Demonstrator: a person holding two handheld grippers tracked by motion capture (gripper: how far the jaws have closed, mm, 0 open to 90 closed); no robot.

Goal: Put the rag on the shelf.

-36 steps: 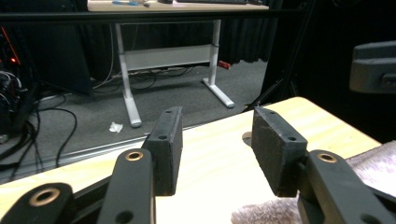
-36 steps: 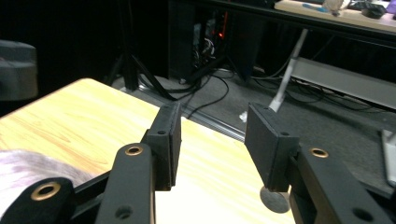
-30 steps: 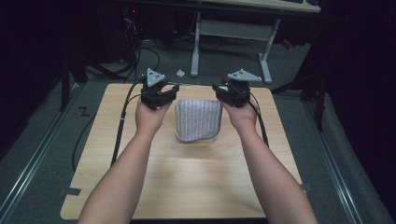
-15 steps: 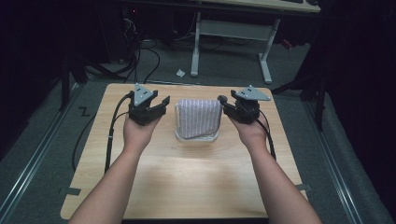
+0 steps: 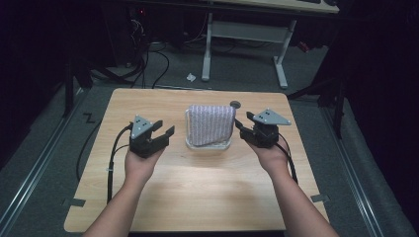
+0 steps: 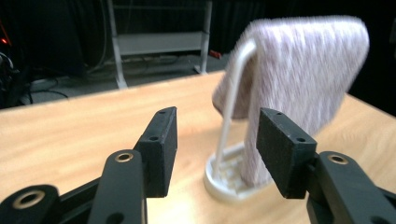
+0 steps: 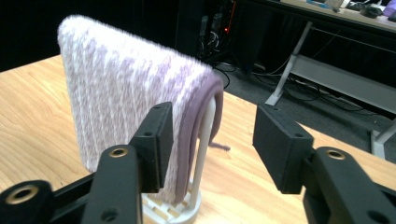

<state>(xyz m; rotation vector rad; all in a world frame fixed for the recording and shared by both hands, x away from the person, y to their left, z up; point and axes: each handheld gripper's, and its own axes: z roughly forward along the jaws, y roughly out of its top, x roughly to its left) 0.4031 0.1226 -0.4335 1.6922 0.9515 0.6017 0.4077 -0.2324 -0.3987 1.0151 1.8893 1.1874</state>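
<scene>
Towel (image 5: 211, 123) hung over white rack (image 5: 209, 144) on worktop (image 5: 207, 192). Left gripper (image 5: 157, 138) and right gripper (image 5: 245, 129) held open, empty, either side; right fingers (image 7: 156, 140) just opened. Likely step: hands off. Next: nothing grabbed.

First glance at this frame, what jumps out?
The purple-and-white striped towel draped over a white rack, standing mid-table toward the far edge of the wooden table. Flanking it are the two black hand-held tools: the left tool off to its left with a clear gap, the right tool close beside its right edge. Both have open jaws with nothing between them; the right one's have just been opening.
</scene>
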